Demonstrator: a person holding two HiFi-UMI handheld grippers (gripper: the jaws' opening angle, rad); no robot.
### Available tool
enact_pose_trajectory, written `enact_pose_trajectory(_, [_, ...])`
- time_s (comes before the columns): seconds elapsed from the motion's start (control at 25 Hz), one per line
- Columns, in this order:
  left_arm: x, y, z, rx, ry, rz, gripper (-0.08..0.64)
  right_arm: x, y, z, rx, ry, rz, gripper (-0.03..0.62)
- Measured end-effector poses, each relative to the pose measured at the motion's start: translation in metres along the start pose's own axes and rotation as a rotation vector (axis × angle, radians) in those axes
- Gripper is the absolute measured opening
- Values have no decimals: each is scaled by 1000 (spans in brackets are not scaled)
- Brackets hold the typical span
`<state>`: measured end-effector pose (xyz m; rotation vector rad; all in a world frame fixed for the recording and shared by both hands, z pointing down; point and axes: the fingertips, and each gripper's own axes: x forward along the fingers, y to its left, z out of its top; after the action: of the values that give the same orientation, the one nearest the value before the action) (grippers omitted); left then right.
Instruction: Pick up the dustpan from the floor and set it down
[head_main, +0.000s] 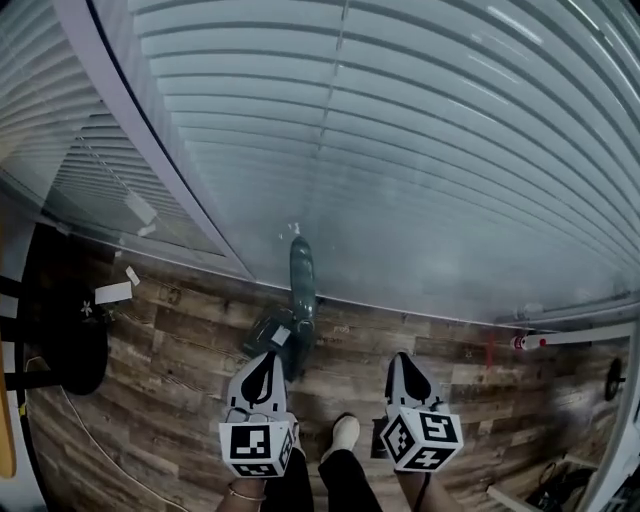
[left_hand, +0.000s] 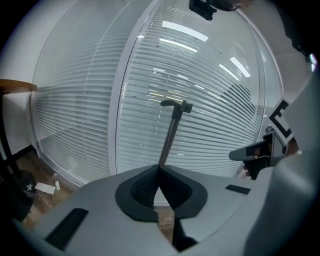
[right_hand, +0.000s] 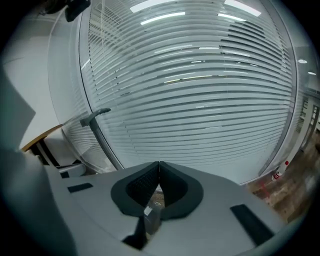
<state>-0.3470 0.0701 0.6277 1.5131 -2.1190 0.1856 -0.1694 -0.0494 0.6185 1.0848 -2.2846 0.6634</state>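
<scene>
Fingers (left_hand: 142, 190) on your left gripper (head_main: 265, 358) and right gripper (head_main: 402, 358) are sitting closed and empty; the dustpan (head_main: 301, 290) is standing just ahead of the left fingertips. It is probably light, stiff plastic, best taken by its slim upright handle (left_hand: 171, 135).

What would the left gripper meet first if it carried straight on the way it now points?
Most likely the dustpan: the left gripper, jaws shut, aims at the foot of its upright handle, which stands before the window blinds. Its distance is unclear.
</scene>
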Motion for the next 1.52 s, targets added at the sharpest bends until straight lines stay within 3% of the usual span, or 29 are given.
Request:
enact_pose_trajectory(0.76, [7, -15, -1, 76, 6, -2, 23, -1, -7, -11, 21, 34, 21, 32])
enact_pose_trajectory(0.88, [8, -16, -3, 75, 12, -14, 129, -3, -11, -12, 32, 32, 11, 32])
enact_pose_trajectory(1.0, [12, -20, -4, 77, 20, -36, 156, -3, -15, -13, 39, 36, 3, 32])
enact_pose_trajectory(1.12, [15, -24, -5, 70, 25, -69, 235, -2, -18, -17, 44, 45, 1, 32])
enact_pose_trajectory(1.32, [17, -27, -6, 79, 23, -79, 292, -2, -18, -22, 48, 57, 1, 32])
enact_pose_trajectory(1.52, [21, -27, -4, 87, 22, -80, 298, -1, -17, -23, 52, 62, 2, 32])
